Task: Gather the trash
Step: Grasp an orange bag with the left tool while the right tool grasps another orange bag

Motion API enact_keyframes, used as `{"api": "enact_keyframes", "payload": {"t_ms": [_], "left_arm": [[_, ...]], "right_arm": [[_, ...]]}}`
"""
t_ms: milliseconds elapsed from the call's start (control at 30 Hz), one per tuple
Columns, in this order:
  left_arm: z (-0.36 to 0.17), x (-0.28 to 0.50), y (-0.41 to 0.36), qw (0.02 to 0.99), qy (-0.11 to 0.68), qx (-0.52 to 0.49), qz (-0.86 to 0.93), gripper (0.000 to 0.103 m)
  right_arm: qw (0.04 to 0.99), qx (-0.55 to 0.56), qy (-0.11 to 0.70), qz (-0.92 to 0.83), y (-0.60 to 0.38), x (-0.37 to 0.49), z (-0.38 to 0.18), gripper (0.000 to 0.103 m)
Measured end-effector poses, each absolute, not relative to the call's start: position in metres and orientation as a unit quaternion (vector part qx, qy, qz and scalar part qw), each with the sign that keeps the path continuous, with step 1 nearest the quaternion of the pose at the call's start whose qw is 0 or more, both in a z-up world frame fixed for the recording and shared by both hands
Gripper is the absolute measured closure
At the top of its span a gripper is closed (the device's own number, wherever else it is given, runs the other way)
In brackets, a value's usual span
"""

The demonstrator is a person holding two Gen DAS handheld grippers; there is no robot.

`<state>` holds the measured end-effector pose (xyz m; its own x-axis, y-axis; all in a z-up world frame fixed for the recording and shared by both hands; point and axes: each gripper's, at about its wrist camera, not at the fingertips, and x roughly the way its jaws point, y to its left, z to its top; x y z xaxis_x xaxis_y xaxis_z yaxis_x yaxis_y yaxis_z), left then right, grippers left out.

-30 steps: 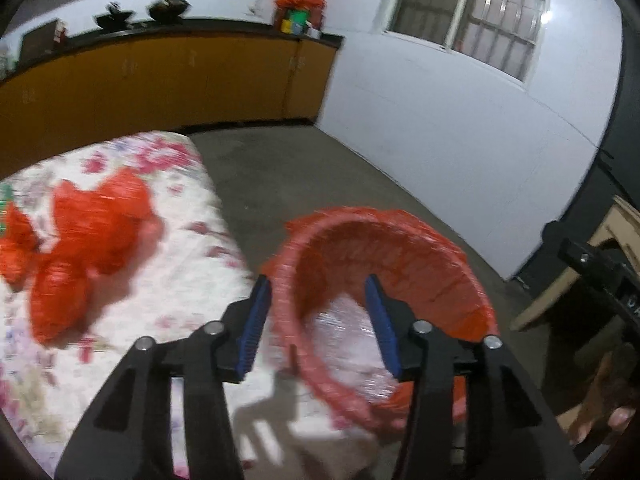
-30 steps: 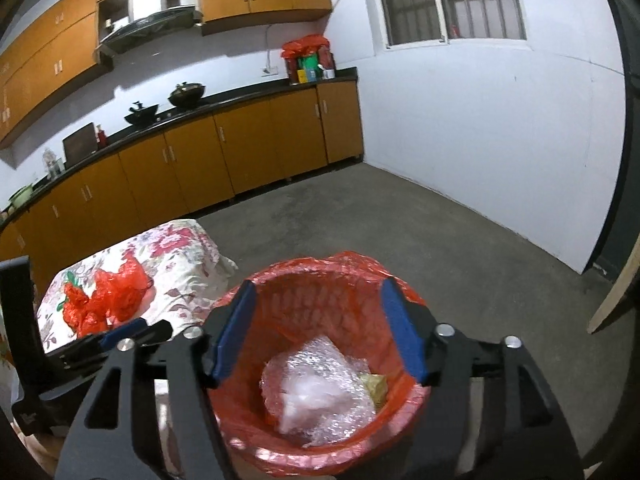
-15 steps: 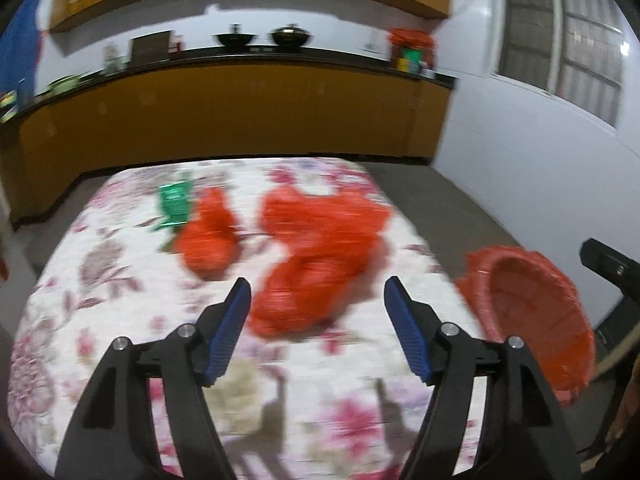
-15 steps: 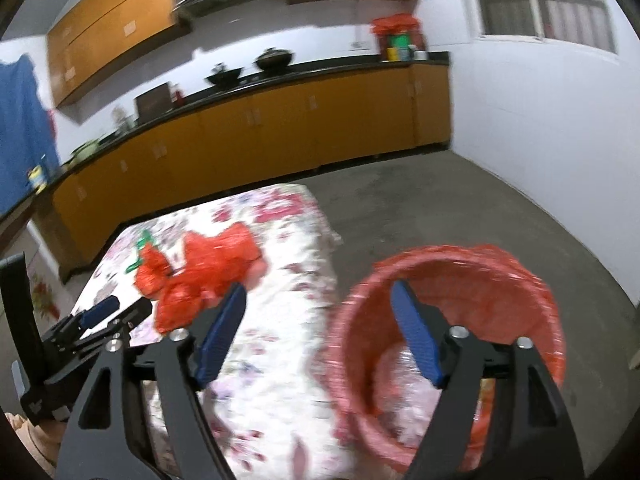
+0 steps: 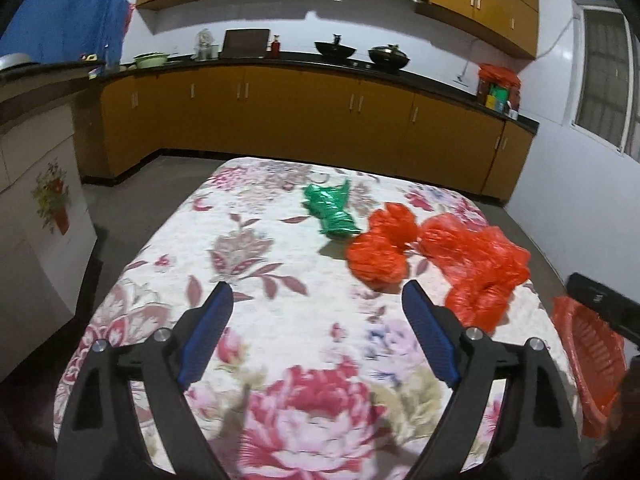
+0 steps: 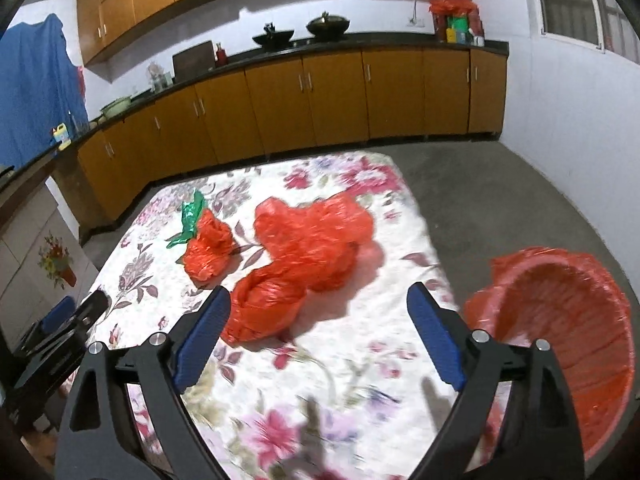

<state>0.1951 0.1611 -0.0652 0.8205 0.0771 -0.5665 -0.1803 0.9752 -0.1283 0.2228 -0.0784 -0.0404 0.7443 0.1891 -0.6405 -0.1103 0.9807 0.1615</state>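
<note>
Orange kitchen cabinets point(image 5: 280, 120) line the far wall behind a surface draped in a white floral cloth point(image 5: 248, 264).

Left wrist view: a second ago this camera looked down into the bin; it has swung back over the surface, so one drop is likely done and the next pickup begins. The left hand-held gripper point(image 5: 316, 312) hangs wide open, empty. Far right lie a crinkled green plastic bag point(image 5: 332, 210), a small crumpled red plastic bag point(image 5: 380, 246) and a large rumpled red plastic bag point(image 5: 480, 268).

Right wrist view: the right hand-held gripper point(image 6: 318, 314), also wide open and empty, points at the large bag's near end. A red-lined woven waste basket point(image 6: 560, 320) stands right of the surface.
</note>
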Motion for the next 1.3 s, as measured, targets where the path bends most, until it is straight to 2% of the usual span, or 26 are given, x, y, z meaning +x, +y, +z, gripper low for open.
{"api": "enact_keyframes", "payload": {"t_ms": [467,533,600,800,1100,1300], "left_arm": [[-0.072,0.188,0.204,0.944,0.293,-0.113,0.096,0.018],[-0.073,0.19,0.204,0.945,0.294,-0.111,0.096,0.018],[-0.074,0.193,0.202,0.945,0.294,-0.107,0.095,0.018],[-0.075,0.21,0.186,0.947,0.3,-0.09,0.076,0.018],[-0.086,0.272,0.143,0.938,0.339,-0.077,0.02,0.019],[-0.102,0.324,0.114,0.925,0.376,-0.058,0.008,0.026]], "right_arm": [[0.886,0.124,0.447,0.029,-0.037,0.282,-0.111,0.013],[0.887,0.117,0.444,0.045,-0.033,0.282,-0.114,0.022],[0.89,0.104,0.438,0.066,-0.029,0.28,-0.112,0.038],[0.901,0.057,0.419,0.096,-0.027,0.265,-0.104,0.05],[0.916,0.042,0.389,0.089,-0.075,0.235,-0.085,0.051],[0.914,0.072,0.391,0.074,-0.109,0.231,-0.081,0.051]]}}
